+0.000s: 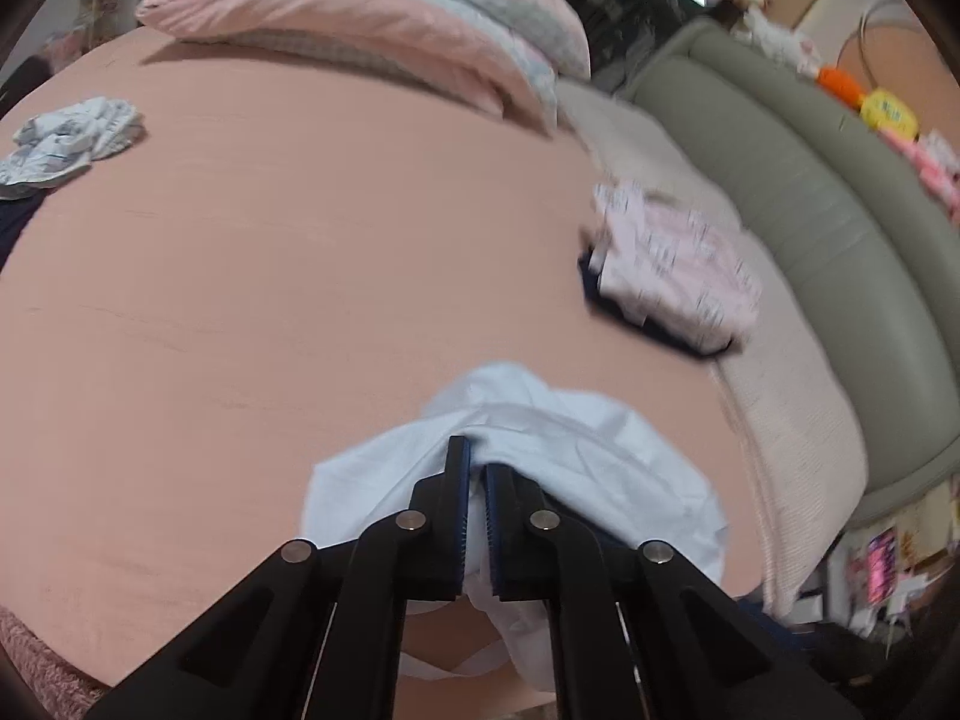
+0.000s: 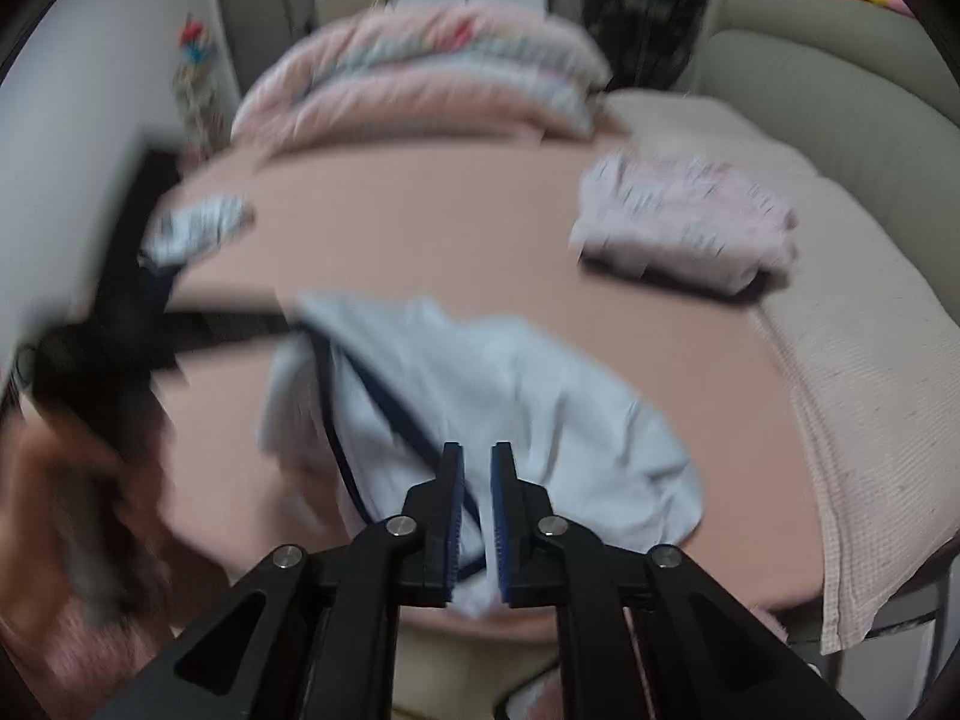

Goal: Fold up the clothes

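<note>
Garment (image 2: 480,396) of pale blue with navy piping, crumpled at 6 o'clock on the pink bed (image 1: 300,270) and not yet folded — pinched by left gripper (image 1: 477,468) and right gripper (image 2: 477,468) alike — folded pink stack (image 2: 684,222) done at 2 o'clock, crumpled printed piece (image 1: 72,138) at 10 o'clock left.

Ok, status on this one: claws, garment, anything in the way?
Both claws shut on the light blue garment, left claw, right claw. Garment bunched, unfolded, on pink sheet. Pink folded pile apart, far right. Nothing in the way.
</note>
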Demonstrator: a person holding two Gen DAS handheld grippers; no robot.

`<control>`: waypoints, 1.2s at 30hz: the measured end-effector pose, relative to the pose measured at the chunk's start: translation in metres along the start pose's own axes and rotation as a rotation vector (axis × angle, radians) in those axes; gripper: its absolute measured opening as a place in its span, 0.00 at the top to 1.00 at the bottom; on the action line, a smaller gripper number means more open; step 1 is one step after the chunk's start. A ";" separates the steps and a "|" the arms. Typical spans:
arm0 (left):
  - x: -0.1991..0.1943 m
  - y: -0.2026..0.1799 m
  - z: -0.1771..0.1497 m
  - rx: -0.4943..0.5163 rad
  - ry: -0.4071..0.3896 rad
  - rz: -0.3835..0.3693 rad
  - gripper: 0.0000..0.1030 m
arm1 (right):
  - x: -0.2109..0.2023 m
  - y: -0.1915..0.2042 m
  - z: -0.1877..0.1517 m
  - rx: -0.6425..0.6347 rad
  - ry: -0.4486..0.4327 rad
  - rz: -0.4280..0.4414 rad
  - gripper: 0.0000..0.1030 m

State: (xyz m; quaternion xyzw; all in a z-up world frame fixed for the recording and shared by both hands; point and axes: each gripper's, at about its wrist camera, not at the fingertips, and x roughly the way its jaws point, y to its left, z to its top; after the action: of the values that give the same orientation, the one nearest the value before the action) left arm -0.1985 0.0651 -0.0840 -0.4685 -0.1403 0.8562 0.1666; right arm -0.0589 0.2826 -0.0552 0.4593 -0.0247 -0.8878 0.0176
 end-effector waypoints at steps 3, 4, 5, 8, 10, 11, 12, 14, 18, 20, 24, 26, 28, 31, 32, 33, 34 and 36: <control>-0.021 0.009 0.000 -0.001 -0.031 0.000 0.97 | 0.025 0.009 -0.005 0.005 0.072 0.051 0.54; -0.025 0.012 -0.001 0.006 -0.029 -0.005 0.97 | 0.033 0.010 -0.006 0.011 0.092 0.059 0.53; -0.030 0.015 -0.001 0.012 -0.027 -0.011 0.97 | 0.042 0.010 -0.007 0.018 0.110 0.065 0.53; -0.027 0.018 -0.005 0.068 0.003 0.008 0.97 | 0.064 0.005 -0.009 0.033 0.140 -0.075 0.54; -0.025 0.020 -0.008 0.085 0.002 0.029 0.97 | 0.058 -0.005 -0.007 0.057 0.101 -0.102 0.68; -0.023 0.022 -0.009 0.074 0.011 0.018 0.97 | 0.054 -0.010 -0.006 0.069 0.079 -0.111 0.75; -0.022 0.024 -0.010 0.063 0.019 0.006 0.97 | 0.049 -0.015 -0.005 0.081 0.056 -0.121 0.80; -0.018 0.023 -0.013 0.067 0.053 -0.026 0.97 | 0.041 -0.024 -0.003 0.105 0.012 -0.140 0.96; -0.015 0.013 -0.022 0.130 0.102 -0.082 0.95 | -0.010 -0.036 0.006 0.133 -0.178 -0.214 0.96; -0.016 0.000 -0.032 0.176 0.115 -0.117 0.92 | -0.027 -0.038 0.012 0.128 -0.222 -0.209 0.96; -0.013 -0.035 -0.049 0.260 0.170 -0.231 0.59 | -0.054 -0.033 0.024 0.139 -0.285 -0.147 0.96; -0.017 -0.050 -0.055 0.290 0.166 -0.263 0.58 | -0.070 -0.024 0.028 0.125 -0.326 -0.122 0.96; -0.020 -0.057 -0.055 0.296 0.125 -0.208 0.58 | -0.093 -0.013 0.034 0.099 -0.382 -0.104 0.96; -0.024 -0.042 -0.042 0.201 0.074 -0.139 0.58 | -0.130 -0.006 0.038 0.075 -0.470 -0.077 0.96; -0.028 -0.038 -0.037 0.180 0.046 -0.113 0.58 | -0.144 -0.004 0.041 0.075 -0.500 -0.063 0.96; -0.035 -0.035 -0.031 0.176 0.002 -0.081 0.58 | -0.159 -0.002 0.043 0.075 -0.530 -0.048 0.96; -0.042 -0.031 -0.025 0.172 -0.043 -0.049 0.58 | -0.171 -0.001 0.045 0.071 -0.554 -0.035 0.96; -0.053 -0.027 -0.016 0.168 -0.116 0.028 0.58 | -0.190 0.004 0.052 0.038 -0.579 -0.012 0.96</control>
State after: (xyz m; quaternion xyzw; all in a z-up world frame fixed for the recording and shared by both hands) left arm -0.1542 0.0683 -0.0416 -0.4044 -0.0709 0.8929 0.1850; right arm 0.0079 0.2905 0.1298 0.1870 -0.0426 -0.9814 -0.0040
